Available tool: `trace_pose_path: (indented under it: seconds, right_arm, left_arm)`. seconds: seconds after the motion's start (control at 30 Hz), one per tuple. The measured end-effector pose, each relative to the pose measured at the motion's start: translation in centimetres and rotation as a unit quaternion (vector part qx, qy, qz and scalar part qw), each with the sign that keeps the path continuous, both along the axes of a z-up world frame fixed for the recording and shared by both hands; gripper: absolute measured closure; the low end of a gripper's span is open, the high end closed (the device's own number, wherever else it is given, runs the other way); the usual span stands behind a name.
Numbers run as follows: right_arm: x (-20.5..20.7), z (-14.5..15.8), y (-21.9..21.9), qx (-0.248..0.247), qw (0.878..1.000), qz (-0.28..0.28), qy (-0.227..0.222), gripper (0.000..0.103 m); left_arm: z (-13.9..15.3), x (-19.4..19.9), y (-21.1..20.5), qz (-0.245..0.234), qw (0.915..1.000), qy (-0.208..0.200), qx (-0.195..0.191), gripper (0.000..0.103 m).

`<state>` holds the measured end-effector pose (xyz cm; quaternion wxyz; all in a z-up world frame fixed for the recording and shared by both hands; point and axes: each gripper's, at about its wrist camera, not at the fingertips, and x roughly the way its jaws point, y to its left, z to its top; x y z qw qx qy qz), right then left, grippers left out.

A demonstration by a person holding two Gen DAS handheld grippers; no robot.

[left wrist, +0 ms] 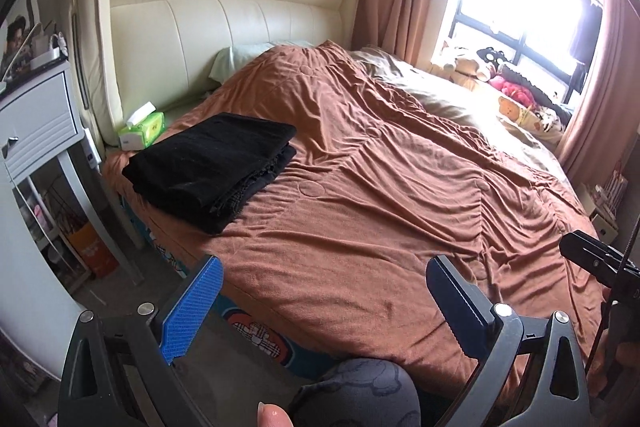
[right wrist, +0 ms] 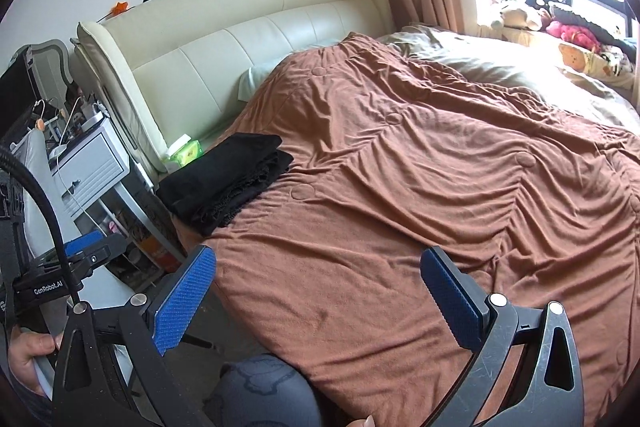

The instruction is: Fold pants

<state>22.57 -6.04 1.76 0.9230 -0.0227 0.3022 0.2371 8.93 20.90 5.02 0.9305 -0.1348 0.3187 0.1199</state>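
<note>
Folded black pants (left wrist: pixel 212 167) lie in a neat stack on the brown bedspread (left wrist: pixel 380 179) near the bed's left edge; they also show in the right wrist view (right wrist: pixel 228 183). My left gripper (left wrist: pixel 324 279) is open and empty, held over the bed's near edge, well short of the pants. My right gripper (right wrist: pixel 320 267) is open and empty, also over the near edge, to the right of the pants. Part of the right gripper shows in the left wrist view (left wrist: pixel 600 263); the left one shows at the left of the right wrist view (right wrist: pixel 80 259).
A green tissue pack (left wrist: pixel 142 129) sits by the cream headboard (left wrist: pixel 224 27). A white nightstand (left wrist: pixel 36 123) stands left of the bed. Stuffed toys (left wrist: pixel 512 83) line the window side. A person's knee (left wrist: pixel 360 391) is below the grippers.
</note>
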Motion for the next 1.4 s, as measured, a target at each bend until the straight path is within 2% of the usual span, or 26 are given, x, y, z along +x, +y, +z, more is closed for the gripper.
trace_pose_path:
  seconds: [0.23, 0.4, 0.83, 0.97, 1.17, 1.4]
  right_arm:
    - [-7.1, 0.7, -2.1, -0.019, 0.999, -0.038, -0.02, 0.0]
    - [-12.0, 1.0, -3.5, -0.015, 0.998, -0.06, -0.032, 0.0]
    - [-22.7, 0.2, -5.6, -0.039, 0.988, -0.119, -0.091, 0.0]
    - [-24.6, -0.7, -6.5, -0.03, 0.986, -0.131, -0.097, 0.0]
    - [-26.0, -2.3, -7.4, -0.042, 0.981, -0.157, -0.101, 0.0]
    - [-26.5, -3.8, -7.7, -0.041, 0.98, -0.167, -0.105, 0.0]
  left_arm:
    - [0.7, -3.7, -3.5, -0.034, 0.9992, -0.014, 0.011, 0.0]
    - [1.4, -6.1, -6.1, -0.061, 0.9976, -0.028, 0.018, 0.0]
    - [2.5, -11.5, -13.3, -0.124, 0.9879, -0.07, 0.062, 0.0]
    - [2.3, -13.0, -14.4, -0.135, 0.9847, -0.08, 0.075, 0.0]
    - [1.4, -14.2, -14.6, -0.141, 0.9825, -0.083, 0.09, 0.0]
    - [0.4, -14.6, -14.4, -0.134, 0.9833, -0.09, 0.084, 0.0]
